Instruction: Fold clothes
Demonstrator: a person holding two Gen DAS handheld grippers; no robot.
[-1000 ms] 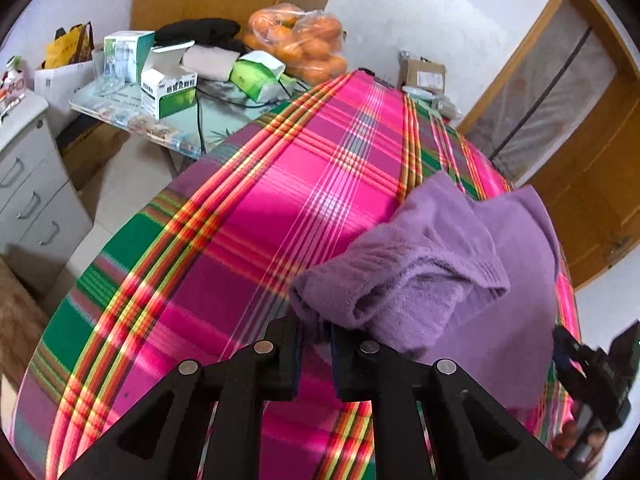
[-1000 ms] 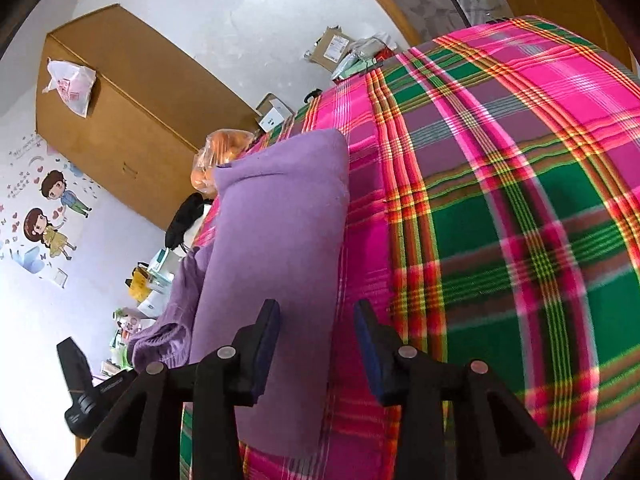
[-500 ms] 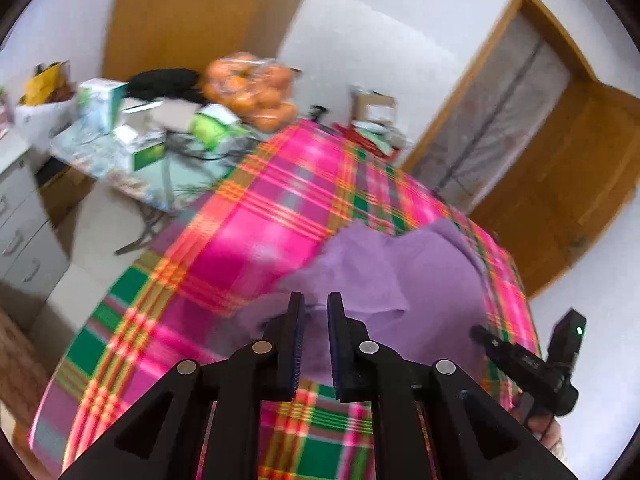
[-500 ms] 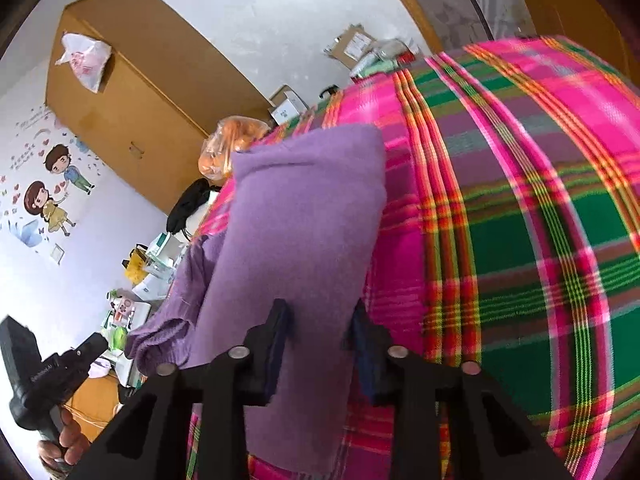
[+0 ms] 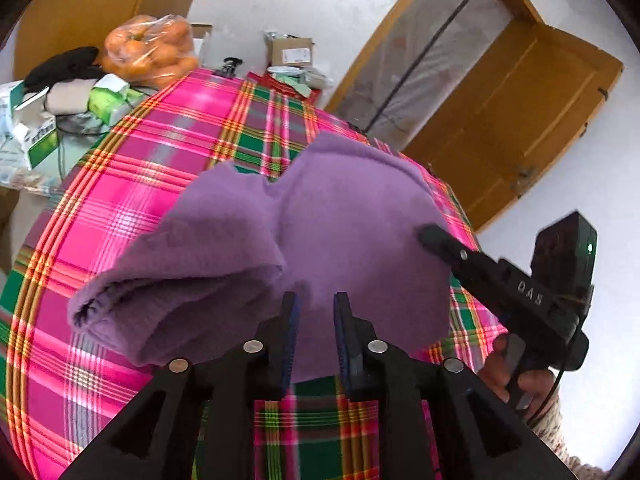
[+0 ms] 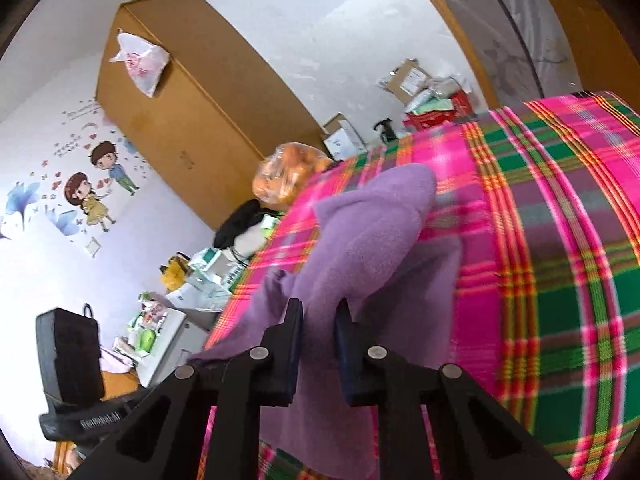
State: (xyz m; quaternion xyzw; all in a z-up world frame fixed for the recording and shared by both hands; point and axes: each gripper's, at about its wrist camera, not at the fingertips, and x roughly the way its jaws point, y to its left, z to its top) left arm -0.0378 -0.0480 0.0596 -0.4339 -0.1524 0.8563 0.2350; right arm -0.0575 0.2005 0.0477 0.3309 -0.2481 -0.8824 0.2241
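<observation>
The purple garment (image 5: 344, 232) lies on the plaid-covered bed (image 5: 132, 184), its left part rolled thick. The left tongs (image 5: 314, 320) hover over its near edge, narrowly parted and empty. The right tongs (image 6: 318, 328) sit at its right edge, cloth between the narrow jaws; grip uncertain.

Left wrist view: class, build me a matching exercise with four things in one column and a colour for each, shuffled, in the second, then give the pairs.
Things:
1. garment
2. door
3. bag of fruit
4. blanket

Colours:
A. orange
B. pink and green plaid
C. purple
D. brown wood

Pairs: 1-C, 2-D, 3-A, 4-B
</observation>
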